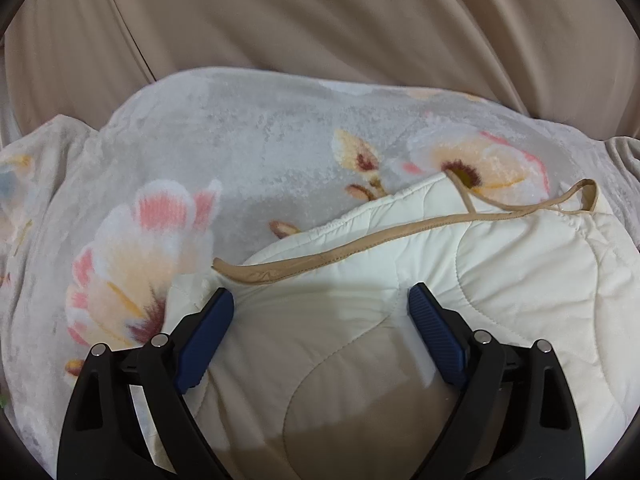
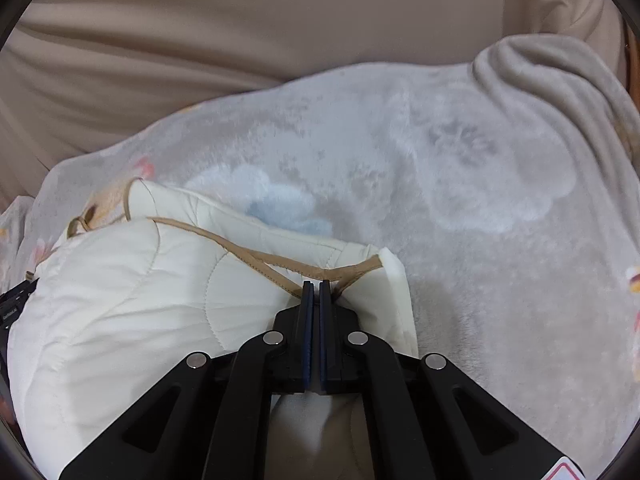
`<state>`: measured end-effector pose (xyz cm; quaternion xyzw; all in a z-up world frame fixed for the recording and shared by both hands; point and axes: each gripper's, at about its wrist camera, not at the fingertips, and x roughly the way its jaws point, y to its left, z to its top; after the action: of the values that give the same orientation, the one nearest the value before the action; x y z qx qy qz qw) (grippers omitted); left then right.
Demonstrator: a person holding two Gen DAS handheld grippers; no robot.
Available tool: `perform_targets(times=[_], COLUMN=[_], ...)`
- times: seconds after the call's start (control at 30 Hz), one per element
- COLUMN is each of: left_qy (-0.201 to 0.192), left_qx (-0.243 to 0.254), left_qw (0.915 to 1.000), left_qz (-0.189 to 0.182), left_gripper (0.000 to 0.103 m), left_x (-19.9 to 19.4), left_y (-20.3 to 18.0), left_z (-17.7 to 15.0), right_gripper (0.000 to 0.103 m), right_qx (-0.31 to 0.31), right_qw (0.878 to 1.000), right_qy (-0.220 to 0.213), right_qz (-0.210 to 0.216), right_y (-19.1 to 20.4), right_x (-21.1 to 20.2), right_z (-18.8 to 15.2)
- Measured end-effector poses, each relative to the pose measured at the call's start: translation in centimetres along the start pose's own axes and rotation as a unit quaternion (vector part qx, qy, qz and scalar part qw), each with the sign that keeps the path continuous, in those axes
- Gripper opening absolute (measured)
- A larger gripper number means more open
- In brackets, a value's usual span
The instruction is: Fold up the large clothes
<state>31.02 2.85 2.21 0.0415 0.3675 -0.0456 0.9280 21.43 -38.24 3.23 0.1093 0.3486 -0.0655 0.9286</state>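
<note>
My left tool [image 1: 320, 300] tilts downward with its blue pads [image 1: 208, 328] wide apart, straddling a cream quilted garment [image 1: 500, 272] without pinching it. My right tool [image 2: 316, 292], also angled down, is clamped together on the garment's tan trim [image 2: 276, 268] at lower centre of its frame. The garment lies bunched on a grey floral fleece blanket [image 1: 240, 152]. Beige cushions [image 1: 320, 20] fill the top of both frames.
</note>
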Motion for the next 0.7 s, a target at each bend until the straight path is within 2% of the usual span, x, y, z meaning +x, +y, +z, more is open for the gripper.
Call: perform_targets(times=[0.03, 0.07, 0.13, 0.2, 0.27, 0.3, 0.33, 0.4, 0.5, 0.57, 0.63, 0.7], left_qy=[-0.006, -0.013, -0.021, -0.021, -0.009, -0.001, -0.001, -0.009, -0.001, -0.003, -0.003, 0.005], left_qx=[-0.001, -0.006, -0.02, -0.009, 0.015, 0.035, 0.048, 0.052, 0.015, 0.006, -0.003, -0.035], left_qw=[1.0, 0.9998, 0.9986, 0.997, 0.9962, 0.9966, 0.9972, 0.9981, 0.999, 0.9994, 0.9999, 0.9991], left_qz=[-0.004, -0.011, -0.044, -0.074, -0.085, -0.074, -0.057, -0.031, -0.042, -0.034, -0.012, -0.024], left_gripper=[0.086, 0.086, 0.086, 0.087, 0.089, 0.089, 0.09, 0.092, 0.092, 0.092, 0.092, 0.091], left_x=[-0.9, -2.0, -4.4, -6.1, -6.3, -5.8, -5.2, -4.1, -4.1, -4.4, -4.9, -6.2], left_y=[0.0, 0.0, -0.2, -1.3, -2.5, -3.1, -3.2, -2.1, 0.2, 1.2, 2.1, 3.9], left_z=[0.1, 0.1, 0.0, -0.5, -1.3, -1.9, -2.5, -3.2, -3.1, -3.1, -3.3, -3.7], right_gripper=[0.013, 0.014, 0.014, 0.014, 0.011, 0.009, 0.0, 0.0, 0.0, 0.0, 0.0, 0.001], right_qx=[0.003, 0.003, -0.014, -0.043, -0.084, -0.098, -0.096, -0.051, -0.005, 0.026, 0.046, 0.047], right_qw=[1.0, 0.999, 0.997, 0.995, 0.992, 0.992, 0.993, 0.997, 0.999, 0.998, 0.998, 0.998], right_qy=[-0.015, -0.021, -0.014, 0.007, 0.031, 0.031, 0.029, 0.034, 0.034, 0.045, 0.045, 0.032], right_qz=[0.019, 0.04, 0.079, 0.095, 0.091, 0.075, 0.059, 0.056, 0.009, 0.018, 0.015, -0.002], right_y=[0.5, 1.0, 3.0, 5.0, 6.9, 7.0, 6.2, 3.4, -1.4, -3.9, -4.9, -4.6], right_x=[-1.7, -2.9, -5.0, -5.7, -5.3, -5.0, -4.6, -4.2, -4.1, -4.0, -4.9, -7.1], right_z=[0.1, 0.1, -0.3, -1.4, -3.0, -3.5, -3.9, -4.1, -4.1, -4.4, -4.6, -5.0])
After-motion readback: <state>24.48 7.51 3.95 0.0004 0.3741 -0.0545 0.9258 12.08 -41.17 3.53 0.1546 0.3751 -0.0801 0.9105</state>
